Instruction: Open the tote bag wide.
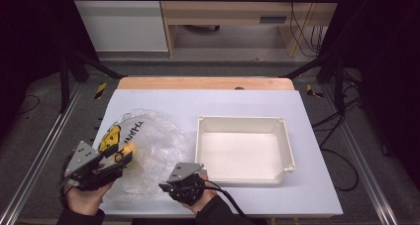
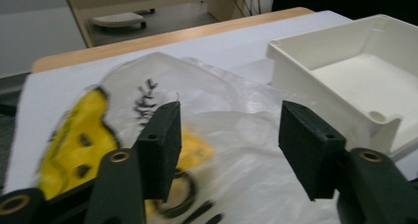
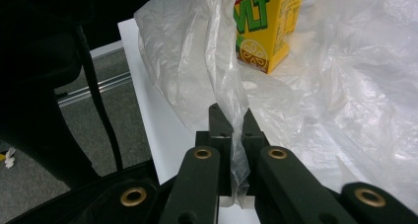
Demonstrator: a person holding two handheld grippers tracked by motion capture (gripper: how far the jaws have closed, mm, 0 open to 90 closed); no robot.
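A thin, clear, crinkled plastic bag (image 1: 148,145) is lying on the white bench (image 1: 317,185), at about 9 o'clock from the tray (image 1: 285,136) and close beside it. The bag is carrying black lettering too blurred to read. Showing through its film is a yellow box-shaped drink carton (image 3: 268,21) with green letters reading "VLT" and a lemon-slice drawing.

The right gripper (image 1: 184,181), at about 6 o'clock of the bag, is pinching a gathered, rope-like fold of the film; its fingers (image 3: 217,125) are pressing together on it. The left gripper (image 1: 111,160), at about 8 o'clock of the bag, is hovering over the bag with its fingers (image 2: 160,145) spread and nothing squeezed between them.

The tray is a smooth, white, rectangular tub with rounded corners and a flat rim. Bare bench is lying open at 12 o'clock of the bag and at 3 o'clock of the tray, up to the wooden edge (image 1: 198,83).
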